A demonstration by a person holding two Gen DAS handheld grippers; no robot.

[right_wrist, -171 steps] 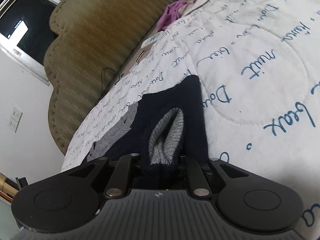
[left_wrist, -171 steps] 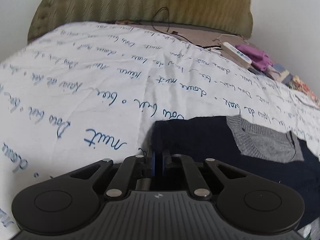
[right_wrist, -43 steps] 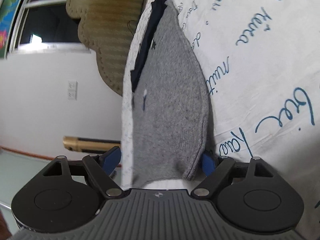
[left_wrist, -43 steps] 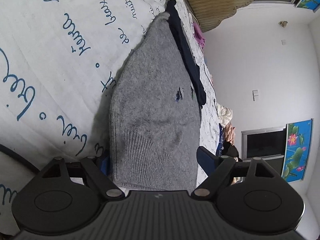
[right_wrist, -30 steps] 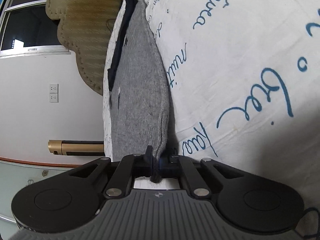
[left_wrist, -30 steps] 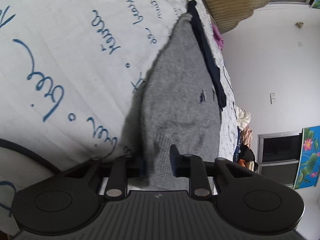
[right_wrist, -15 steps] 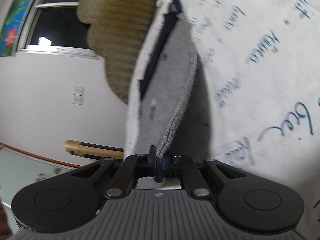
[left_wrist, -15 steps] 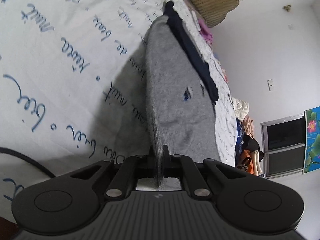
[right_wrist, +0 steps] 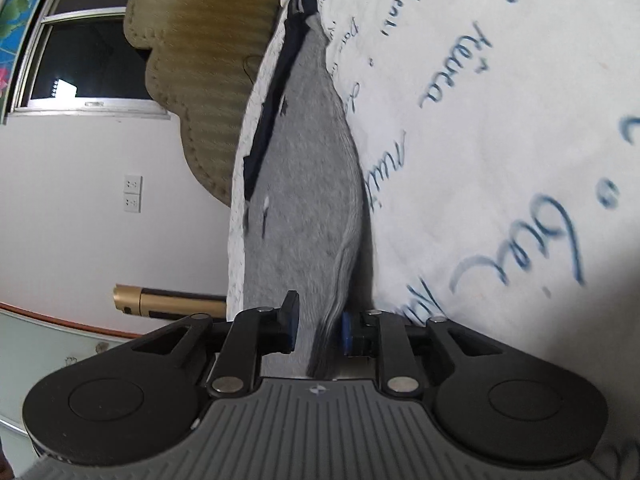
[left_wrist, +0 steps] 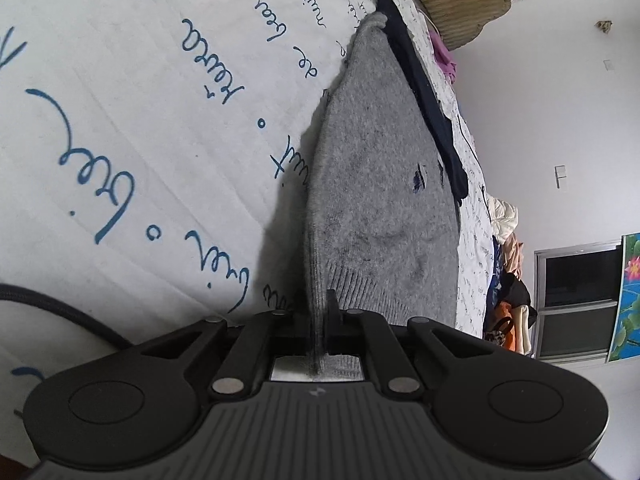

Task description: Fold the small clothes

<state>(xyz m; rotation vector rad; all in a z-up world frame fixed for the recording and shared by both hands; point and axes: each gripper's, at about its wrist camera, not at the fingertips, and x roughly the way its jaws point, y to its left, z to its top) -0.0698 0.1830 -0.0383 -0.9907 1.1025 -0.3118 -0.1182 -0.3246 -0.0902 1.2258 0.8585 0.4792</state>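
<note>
Grey knit garment [left_wrist: 380, 184] lies on my bed's script-printed cover [left_wrist: 140, 92], navy piece [left_wrist: 424, 92] along its far edge toward 1 o'clock. Left gripper [left_wrist: 319, 314] fingers pinch its ribbed hem. Right gripper [right_wrist: 316, 326] fingers have just parted slightly, hem hanging between them, unpressed.

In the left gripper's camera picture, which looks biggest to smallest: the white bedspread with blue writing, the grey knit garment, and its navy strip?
1. White bedspread, though nearness enlarges it.
2. Grey knit garment.
3. Navy strip, far end, so its true size is unsure.
</note>
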